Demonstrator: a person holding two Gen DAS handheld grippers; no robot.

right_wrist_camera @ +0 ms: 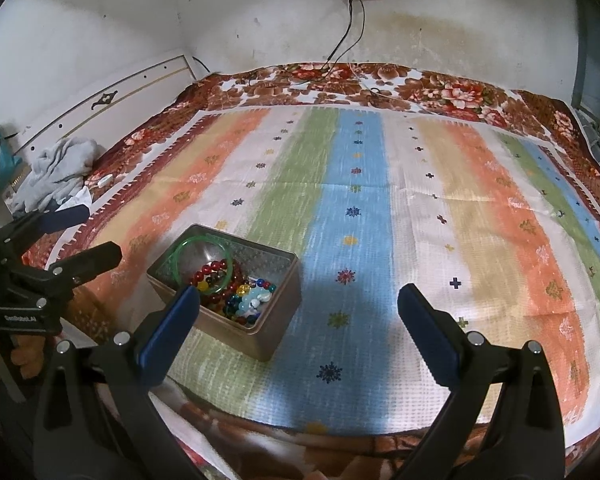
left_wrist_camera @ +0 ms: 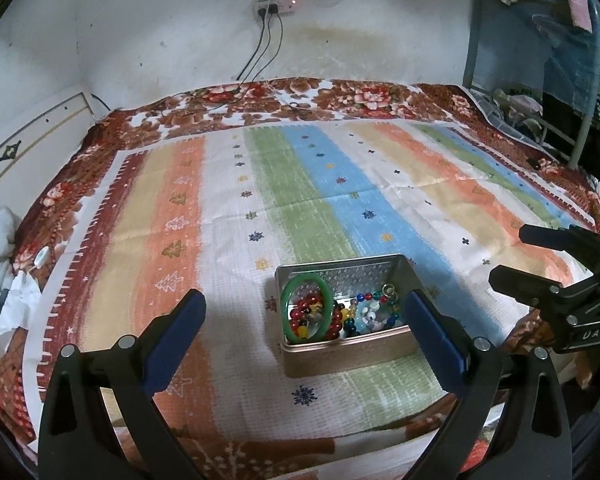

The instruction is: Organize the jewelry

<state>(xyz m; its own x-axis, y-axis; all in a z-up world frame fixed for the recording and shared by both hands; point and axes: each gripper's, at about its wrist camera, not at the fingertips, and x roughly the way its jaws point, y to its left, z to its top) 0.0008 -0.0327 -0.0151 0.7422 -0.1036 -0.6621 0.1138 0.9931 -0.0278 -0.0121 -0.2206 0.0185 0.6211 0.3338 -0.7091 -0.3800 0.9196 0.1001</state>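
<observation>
Inside, green bangle (left_wrist_camera: 306, 307) leans upright in tin (left_wrist_camera: 348, 354) (lidless); both grippers' fingers (left_wrist_camera: 184, 332) spread, empty.

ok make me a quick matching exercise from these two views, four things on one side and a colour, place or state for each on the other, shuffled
Things:
1. bangle
2. tin box
3. left gripper
4. power strip

Descriptions:
A. on the wall, with cables hanging down
B. green, leaning upright inside the box
C. open, holding nothing
D. on the striped cloth, lid off, holding beads

Pairs: 1-B, 2-D, 3-C, 4-A
</observation>
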